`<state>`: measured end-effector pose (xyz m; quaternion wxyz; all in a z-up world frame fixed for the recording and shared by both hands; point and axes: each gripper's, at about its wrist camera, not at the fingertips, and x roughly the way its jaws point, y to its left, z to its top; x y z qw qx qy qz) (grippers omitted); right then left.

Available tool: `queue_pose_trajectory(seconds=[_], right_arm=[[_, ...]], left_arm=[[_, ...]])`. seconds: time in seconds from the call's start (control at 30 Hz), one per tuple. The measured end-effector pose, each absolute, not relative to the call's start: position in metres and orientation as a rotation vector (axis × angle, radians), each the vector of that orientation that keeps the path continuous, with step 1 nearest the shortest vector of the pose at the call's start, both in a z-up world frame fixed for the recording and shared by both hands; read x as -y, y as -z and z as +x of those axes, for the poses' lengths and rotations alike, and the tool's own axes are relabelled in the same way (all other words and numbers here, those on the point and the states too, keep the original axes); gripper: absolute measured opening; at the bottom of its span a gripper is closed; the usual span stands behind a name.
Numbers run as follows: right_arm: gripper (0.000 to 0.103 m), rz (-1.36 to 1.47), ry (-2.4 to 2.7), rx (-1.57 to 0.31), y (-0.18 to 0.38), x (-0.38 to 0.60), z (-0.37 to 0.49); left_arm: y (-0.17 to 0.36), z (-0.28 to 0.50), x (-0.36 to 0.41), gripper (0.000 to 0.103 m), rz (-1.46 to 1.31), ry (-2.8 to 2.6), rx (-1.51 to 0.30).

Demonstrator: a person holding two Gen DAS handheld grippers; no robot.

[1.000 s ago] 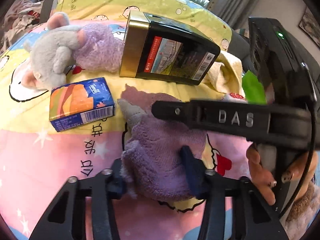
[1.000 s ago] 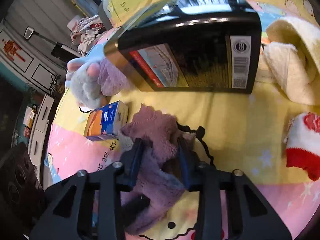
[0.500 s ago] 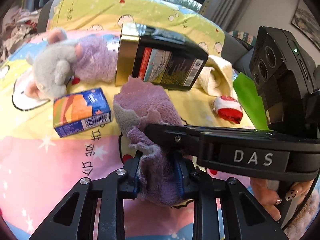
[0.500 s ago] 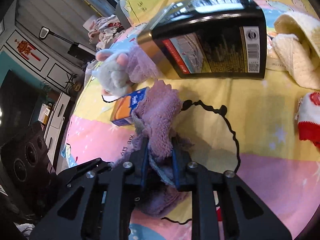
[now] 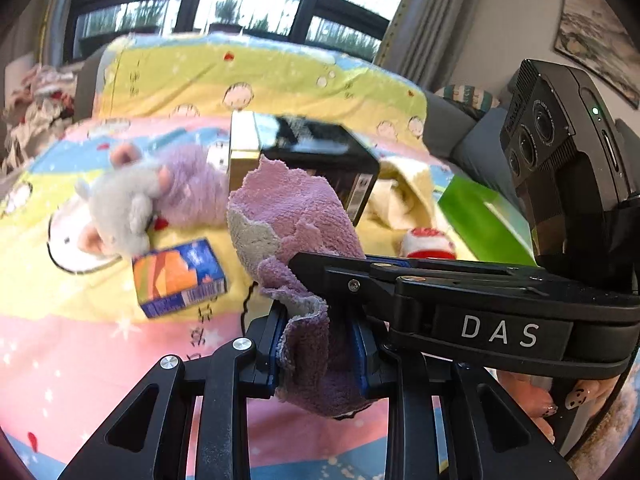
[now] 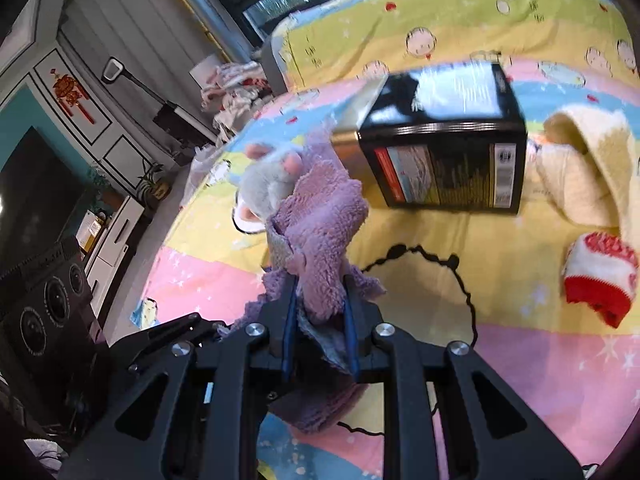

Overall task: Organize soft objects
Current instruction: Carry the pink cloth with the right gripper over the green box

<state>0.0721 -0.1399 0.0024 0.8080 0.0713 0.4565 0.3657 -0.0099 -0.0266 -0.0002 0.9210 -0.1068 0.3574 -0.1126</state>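
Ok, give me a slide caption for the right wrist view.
Right hand-held gripper clamped on the purple cloth above the cartoon bedspread, black box behind.

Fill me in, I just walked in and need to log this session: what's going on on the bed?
A person holds a gripper in each hand, and both the left gripper and right gripper are clamped on one purple towel, raised off the cartoon bedspread. The left gripper's jaws have just been closing on it. A plush mouse, tissue pack and black box lie beyond.
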Motion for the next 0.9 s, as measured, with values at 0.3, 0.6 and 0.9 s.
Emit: queue_pose_trajectory(seconds=[0.3, 0.6, 0.9], right_arm=[[0.02, 0.191, -0.766, -0.839, -0.041, 0.167, 0.064], [0.02, 0.276, -0.64, -0.712, -0.073, 0.226, 0.059], [0.02, 0.357, -0.454, -0.633, -0.084, 0.299, 0.058]], left_arm=[[-0.038, -0.016, 0.058, 0.028, -0.131, 0.234, -0.595], [-0.069, -0.004, 0.103, 0.028, -0.104, 0.35, -0.486], [-0.079, 0.023, 0.171, 0.028, -0.053, 0.499, -0.467]])
